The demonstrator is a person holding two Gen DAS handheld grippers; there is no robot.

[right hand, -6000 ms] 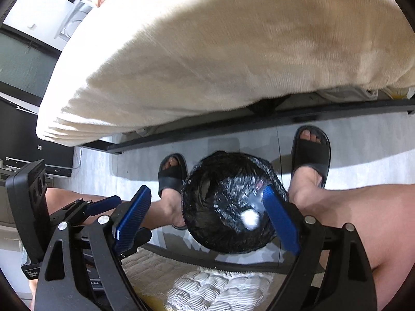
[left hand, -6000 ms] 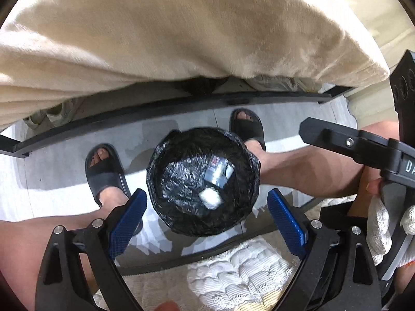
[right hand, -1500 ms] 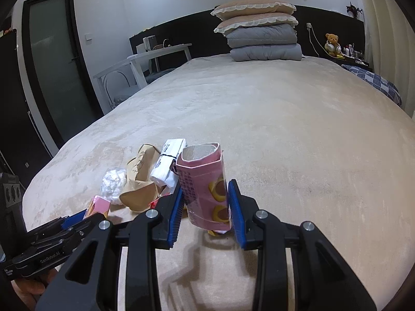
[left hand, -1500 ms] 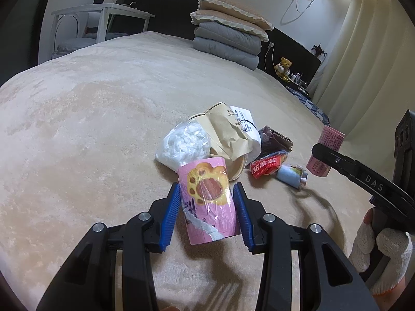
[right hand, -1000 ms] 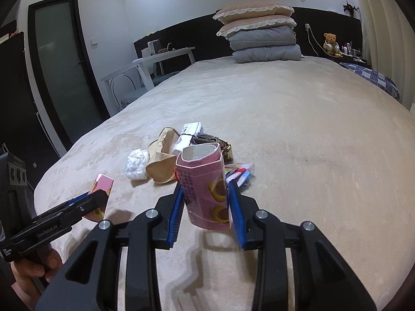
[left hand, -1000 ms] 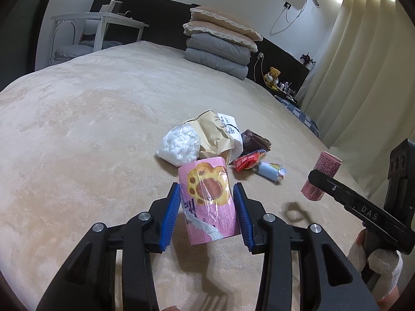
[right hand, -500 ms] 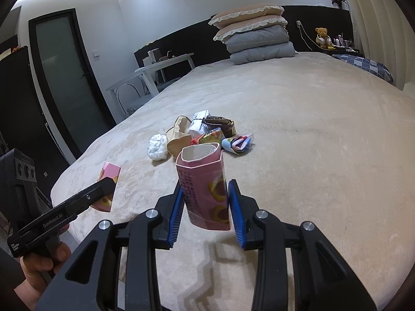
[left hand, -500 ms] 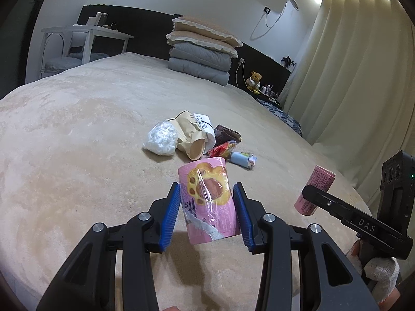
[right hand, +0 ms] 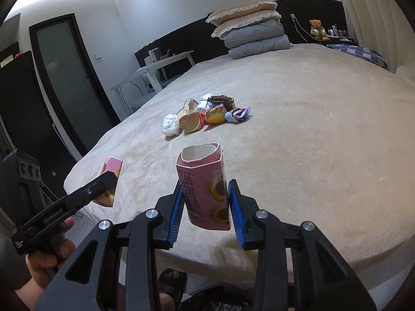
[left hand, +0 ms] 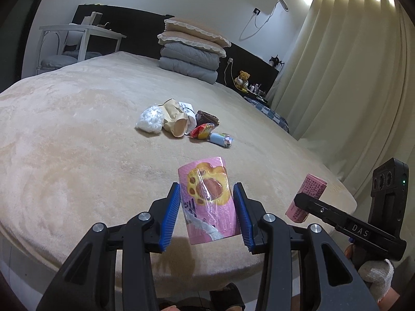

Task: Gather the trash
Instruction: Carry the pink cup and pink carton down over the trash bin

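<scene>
My left gripper (left hand: 207, 215) is shut on a pink paw-print wrapper (left hand: 207, 202), held above the near edge of the bed. My right gripper (right hand: 205, 207) is shut on a pink open-topped carton (right hand: 203, 181), also over the bed edge. Each held item shows in the other view: the carton (left hand: 308, 194) and the wrapper (right hand: 110, 181). A pile of trash lies mid-bed: a white wad (left hand: 151, 119), a tan paper bag (left hand: 176, 121), a red-yellow packet (left hand: 202, 132) and a blue wrapper (left hand: 220, 140). The black bin bag's rim (right hand: 215, 300) shows below.
The beige bed (left hand: 77, 142) fills both views, with stacked pillows (left hand: 192, 51) at its head. A white desk and chair (left hand: 72, 41) stand at left, curtains (left hand: 350, 77) at right. A dark door (right hand: 64, 83) is beyond the bed. My sandalled foot (right hand: 171, 285) is below.
Both grippers have pulled back from the trash pile toward the bed's near edge, each still holding its pink item. The pile now looks farther away and the bin rim has come into view.
</scene>
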